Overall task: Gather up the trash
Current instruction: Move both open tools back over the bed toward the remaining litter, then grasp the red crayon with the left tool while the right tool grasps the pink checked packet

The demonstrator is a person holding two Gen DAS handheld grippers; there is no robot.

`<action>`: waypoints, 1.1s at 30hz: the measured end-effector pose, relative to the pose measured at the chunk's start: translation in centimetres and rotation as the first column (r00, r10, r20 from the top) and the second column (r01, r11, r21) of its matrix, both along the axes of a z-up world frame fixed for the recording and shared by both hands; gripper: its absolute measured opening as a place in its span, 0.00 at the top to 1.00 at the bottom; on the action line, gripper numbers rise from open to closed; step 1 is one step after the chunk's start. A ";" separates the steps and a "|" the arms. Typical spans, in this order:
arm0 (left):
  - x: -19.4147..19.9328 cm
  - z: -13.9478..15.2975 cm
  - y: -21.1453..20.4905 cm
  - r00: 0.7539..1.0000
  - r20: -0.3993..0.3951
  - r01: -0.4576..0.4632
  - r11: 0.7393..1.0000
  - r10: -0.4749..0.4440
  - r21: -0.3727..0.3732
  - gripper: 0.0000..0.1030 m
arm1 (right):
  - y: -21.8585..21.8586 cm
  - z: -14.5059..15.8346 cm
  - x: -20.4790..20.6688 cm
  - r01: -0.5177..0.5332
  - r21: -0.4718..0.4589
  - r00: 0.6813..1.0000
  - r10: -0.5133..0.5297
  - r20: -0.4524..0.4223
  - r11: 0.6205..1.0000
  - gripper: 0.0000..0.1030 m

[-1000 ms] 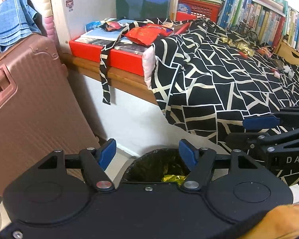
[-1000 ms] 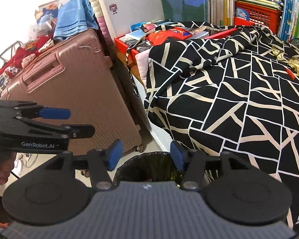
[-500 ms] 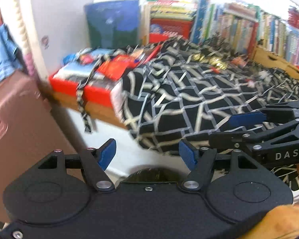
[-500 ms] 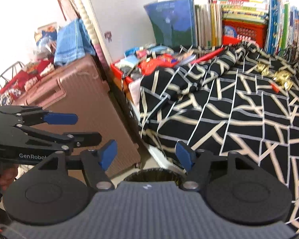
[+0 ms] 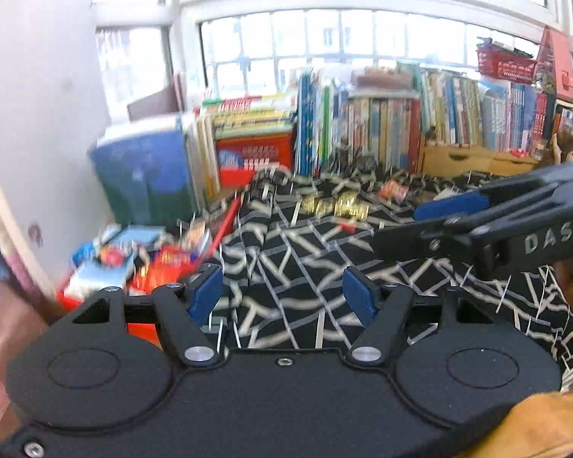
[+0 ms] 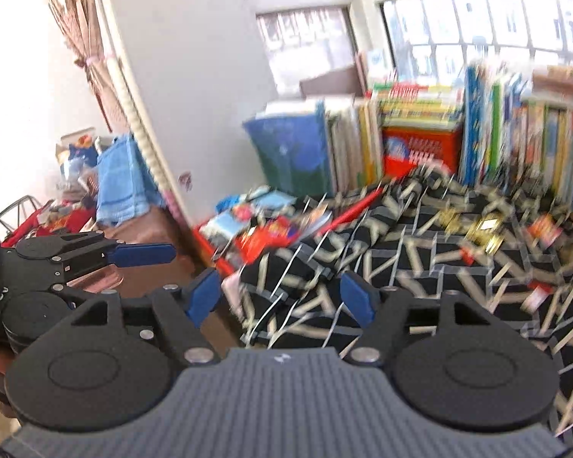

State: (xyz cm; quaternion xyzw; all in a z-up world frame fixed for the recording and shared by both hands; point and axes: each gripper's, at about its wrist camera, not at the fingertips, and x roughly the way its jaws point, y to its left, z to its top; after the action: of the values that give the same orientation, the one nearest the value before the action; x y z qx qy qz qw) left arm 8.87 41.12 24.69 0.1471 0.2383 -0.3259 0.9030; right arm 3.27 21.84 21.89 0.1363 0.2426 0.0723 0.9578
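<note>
Both empty tools [image 5: 282, 292] [image 6: 280, 297] face gold wrappers [image 6: 481, 231]

Two wrist views side by side, slightly downward over the shared patterned bedspread [image 5: 286, 259] toward bookshelves [image 6: 515, 133].

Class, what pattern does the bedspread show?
The bedspread is black, crossed by pale cream lines forming irregular angular shapes. The right wrist view shows it best.
</note>
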 end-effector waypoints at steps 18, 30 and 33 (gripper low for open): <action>3.9 12.2 -12.4 0.985 0.121 0.139 0.982 -0.124 -0.124 0.34 | -14.9 12.3 -1.2 0.151 -0.014 0.959 -0.143 0.245 0.988 0.10; 9.6 8.2 -23.9 0.988 0.059 0.146 0.984 -0.141 -0.100 0.32 | -25.2 10.5 1.6 0.283 -0.054 0.944 -0.268 0.191 0.958 0.03; 11.6 5.9 -25.7 0.991 0.012 0.134 0.988 -0.133 -0.081 0.26 | -27.7 7.7 2.6 0.324 -0.073 0.943 -0.316 0.104 0.943 0.02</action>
State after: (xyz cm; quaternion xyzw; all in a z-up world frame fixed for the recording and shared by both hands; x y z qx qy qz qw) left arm 20.49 15.40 30.63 0.1268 0.2114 -0.3945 0.8852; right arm 5.87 -5.85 29.56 0.1277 0.1764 -0.0890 0.9719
